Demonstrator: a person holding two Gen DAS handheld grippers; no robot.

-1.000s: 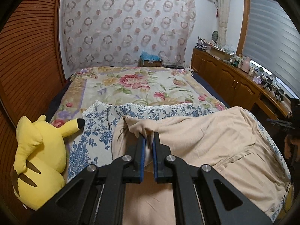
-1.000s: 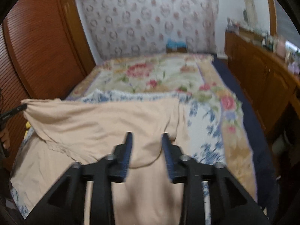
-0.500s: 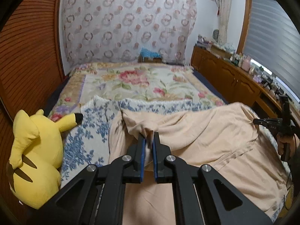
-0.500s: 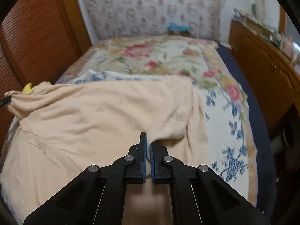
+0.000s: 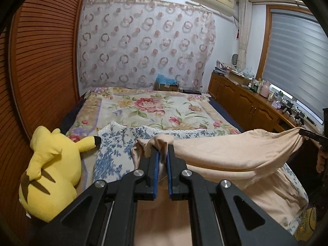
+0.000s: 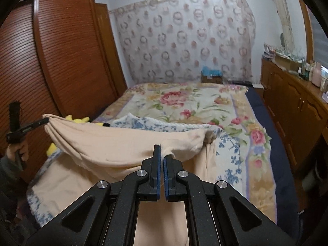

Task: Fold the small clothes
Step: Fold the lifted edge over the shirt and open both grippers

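Observation:
A peach-coloured garment (image 5: 235, 155) hangs stretched between my two grippers above the near end of the bed. My left gripper (image 5: 162, 153) is shut on its left top corner. My right gripper (image 6: 162, 153) is shut on its right top corner, and it also shows at the right edge of the left wrist view (image 5: 307, 135). The left gripper shows at the left of the right wrist view (image 6: 41, 122). The garment (image 6: 123, 143) sags in the middle, and its lower part lies on the bed.
A blue floral cloth (image 5: 114, 153) lies under the garment on the flowered bedspread (image 5: 147, 108). A yellow plush toy (image 5: 49, 174) sits at the bed's left edge by the wooden wardrobe (image 6: 61, 61). A cluttered wooden sideboard (image 5: 256, 102) runs along the right.
My right gripper closed on the garment's right corner. Both grippers then rose and drew apart, lifting the top edge off the bed and pulling it taut.

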